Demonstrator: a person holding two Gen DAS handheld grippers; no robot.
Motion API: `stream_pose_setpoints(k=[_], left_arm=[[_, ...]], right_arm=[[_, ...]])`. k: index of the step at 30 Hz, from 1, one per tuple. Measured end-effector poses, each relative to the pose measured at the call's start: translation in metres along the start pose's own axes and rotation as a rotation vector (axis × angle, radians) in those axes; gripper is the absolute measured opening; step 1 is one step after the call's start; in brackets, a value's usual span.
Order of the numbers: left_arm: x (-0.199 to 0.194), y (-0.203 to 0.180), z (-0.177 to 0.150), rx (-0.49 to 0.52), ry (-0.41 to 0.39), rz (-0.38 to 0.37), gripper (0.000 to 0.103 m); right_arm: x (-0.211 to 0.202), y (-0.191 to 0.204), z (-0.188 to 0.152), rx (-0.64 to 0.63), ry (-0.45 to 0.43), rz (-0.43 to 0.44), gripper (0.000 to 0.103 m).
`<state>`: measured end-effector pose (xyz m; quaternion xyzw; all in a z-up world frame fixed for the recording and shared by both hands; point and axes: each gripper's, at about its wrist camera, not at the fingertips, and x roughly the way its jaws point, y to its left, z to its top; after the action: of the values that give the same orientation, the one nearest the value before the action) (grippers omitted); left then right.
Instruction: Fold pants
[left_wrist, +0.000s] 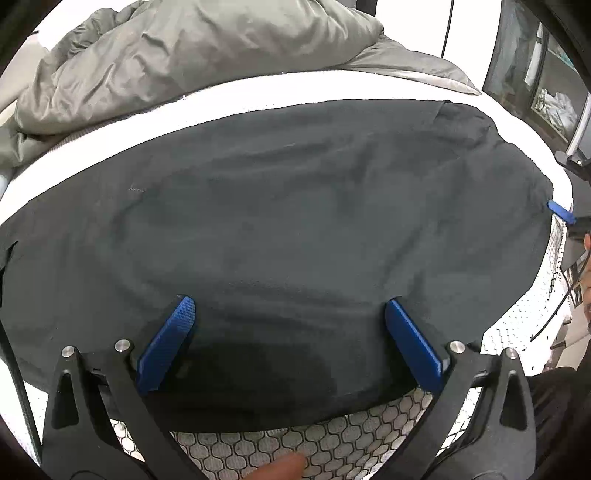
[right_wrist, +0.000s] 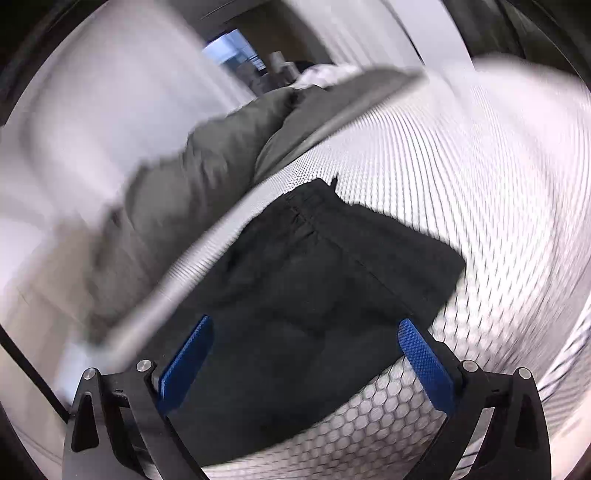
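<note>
One pair of dark pants (left_wrist: 295, 221) lay on the mattress (left_wrist: 332, 454), a grey duvet (left_wrist: 166, 55) bunched behind. Both tongs, left (left_wrist: 290, 306) and right (right_wrist: 306, 325), gaped wide, gripping nothing.

Both views are strongly barrel-distorted by the fisheye lens, with straight edges bowed and a dark vignette ring cutting the corners. The left wrist view is sharp and evenly lit by soft, diffuse light; the white mattress (left_wrist: 258, 92) top is overexposed to a flat white, losing its hexagon pattern except near the bottom edge. The black pants (left_wrist: 295, 221) read as a low-contrast dark mass, with a soft shadow pooled between the blue fingers (left_wrist: 170, 343). The right wrist view is heavily motion-blurred: the mattress pattern smears into streaks, the grey duvet (right_wrist: 177, 192) and the background are indistinct, and only the gripper frame looks crisp.
</note>
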<state>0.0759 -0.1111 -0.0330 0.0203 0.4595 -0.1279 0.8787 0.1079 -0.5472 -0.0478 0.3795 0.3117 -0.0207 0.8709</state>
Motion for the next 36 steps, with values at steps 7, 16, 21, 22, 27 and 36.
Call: stream_pose_setpoints(k=[7, 16, 21, 22, 27, 36], left_arm=[[0.0, 0.001, -0.002, 0.003, 0.0, -0.001, 0.103], [0.001, 0.002, 0.003, -0.005, 0.014, 0.0, 0.103], [0.001, 0.003, 0.001, -0.003, 0.008, -0.002, 0.103], [0.0, 0.002, 0.0, -0.002, 0.0, 0.002, 0.103], [-0.007, 0.006, -0.001, -0.025, -0.007, -0.001, 0.103], [-0.058, 0.144, 0.001, -0.395, -0.094, 0.043, 0.102]], right_arm=[[-0.021, -0.011, 0.0, 0.052, -0.045, 0.011, 0.091], [0.017, -0.016, 0.026, 0.009, 0.011, 0.057, 0.079], [0.055, -0.01, 0.028, 0.013, 0.05, 0.053, 0.025], [0.054, -0.006, 0.028, 0.007, 0.04, 0.046, 0.021], [0.033, 0.074, 0.024, -0.21, -0.03, 0.048, 0.018], [0.067, 0.295, -0.071, -0.747, 0.088, 0.184, 0.017]])
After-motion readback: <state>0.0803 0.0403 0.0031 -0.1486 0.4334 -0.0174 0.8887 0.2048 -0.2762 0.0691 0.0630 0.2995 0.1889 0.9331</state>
